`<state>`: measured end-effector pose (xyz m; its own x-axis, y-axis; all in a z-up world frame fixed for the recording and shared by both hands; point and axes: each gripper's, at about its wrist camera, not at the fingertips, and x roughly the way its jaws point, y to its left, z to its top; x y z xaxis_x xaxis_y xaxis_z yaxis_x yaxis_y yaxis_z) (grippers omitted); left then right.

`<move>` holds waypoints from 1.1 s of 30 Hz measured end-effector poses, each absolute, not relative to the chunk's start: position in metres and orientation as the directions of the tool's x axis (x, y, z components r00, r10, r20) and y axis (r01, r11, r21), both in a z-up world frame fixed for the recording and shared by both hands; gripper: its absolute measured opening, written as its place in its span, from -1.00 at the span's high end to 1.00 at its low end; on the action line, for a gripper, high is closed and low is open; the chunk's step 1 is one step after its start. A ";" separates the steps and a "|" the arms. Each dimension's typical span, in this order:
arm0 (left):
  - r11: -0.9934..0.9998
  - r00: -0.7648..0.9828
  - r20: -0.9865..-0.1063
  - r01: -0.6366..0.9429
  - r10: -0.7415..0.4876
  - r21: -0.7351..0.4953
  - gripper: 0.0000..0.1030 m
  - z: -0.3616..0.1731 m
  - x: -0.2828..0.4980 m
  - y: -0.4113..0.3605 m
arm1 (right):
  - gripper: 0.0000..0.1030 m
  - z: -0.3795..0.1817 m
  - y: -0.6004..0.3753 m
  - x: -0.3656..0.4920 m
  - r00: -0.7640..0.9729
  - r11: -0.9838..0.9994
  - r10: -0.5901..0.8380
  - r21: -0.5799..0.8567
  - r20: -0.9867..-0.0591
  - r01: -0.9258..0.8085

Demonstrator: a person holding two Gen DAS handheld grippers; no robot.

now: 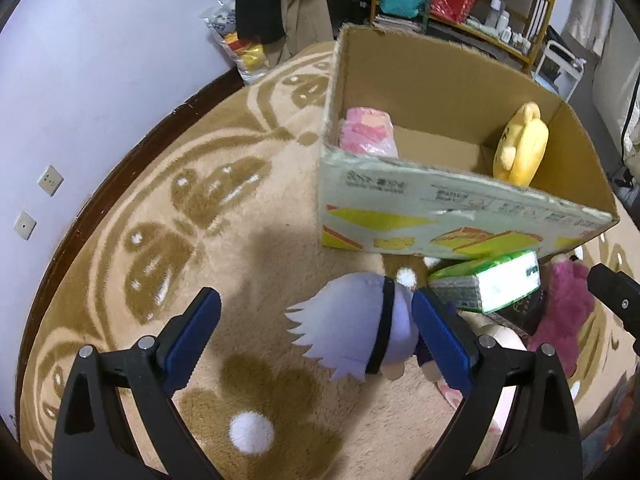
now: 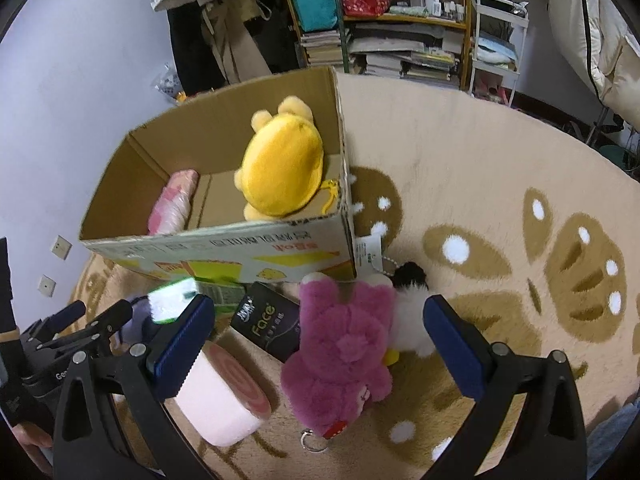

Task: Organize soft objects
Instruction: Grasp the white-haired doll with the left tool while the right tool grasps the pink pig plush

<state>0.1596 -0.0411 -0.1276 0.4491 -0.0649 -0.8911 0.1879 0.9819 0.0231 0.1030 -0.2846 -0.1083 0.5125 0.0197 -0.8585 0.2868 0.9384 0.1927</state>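
Plush toys and other soft items lie on the rug (image 1: 240, 240), in front of the cardboard box (image 1: 440, 216).

Left wrist view: left claw (image 1: 316, 334) spread wide, holding nothing. White-haired doll (image 1: 356, 328) sits between the fingers, close to the right one; whether it touches, cannot tell. Box already holds a pink pack (image 1: 370, 136) and a yellow plush (image 1: 520, 146). Judgement: pick-up step for the doll; next move calls for centring, then closing on its head.

Right wrist view: right claw (image 2: 316, 346) also spread, empty, above the magenta bear (image 2: 344, 356). Pink roll (image 2: 224, 396) lies beside the left finger. Black-and-white plush (image 2: 408, 312) touches the bear's far side, so a grasp likely needs lowering squarely onto the bear alone.
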 end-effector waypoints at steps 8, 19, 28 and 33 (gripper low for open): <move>0.974 0.427 -0.903 0.221 -0.055 0.045 -0.85 -0.137 0.162 -0.054 | -1.00 -0.135 -0.289 0.113 0.456 0.910 0.070 0.244 -0.887 0.335; 0.978 0.353 -0.925 0.196 -0.139 -0.072 -0.85 -0.155 0.167 -0.050 | -0.95 -0.157 -0.287 0.117 0.395 0.916 0.066 0.212 -0.916 0.340; 0.963 0.336 -0.917 0.230 -0.215 -0.141 -0.22 -0.156 0.161 -0.056 | -0.19 -0.168 -0.293 0.118 0.356 0.911 0.088 0.220 -0.930 0.349; 0.966 0.375 -0.906 0.230 -0.197 -0.115 -0.13 -0.147 0.152 -0.058 | 0.02 -0.166 -0.295 0.121 0.386 0.916 0.100 0.237 -0.917 0.324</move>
<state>0.1520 -0.0584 -0.1468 0.3754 -0.1967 -0.9058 0.2298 0.9665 -0.1147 0.1206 -0.2955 -0.1663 0.3858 0.1003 -0.9171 0.3241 0.9160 0.2365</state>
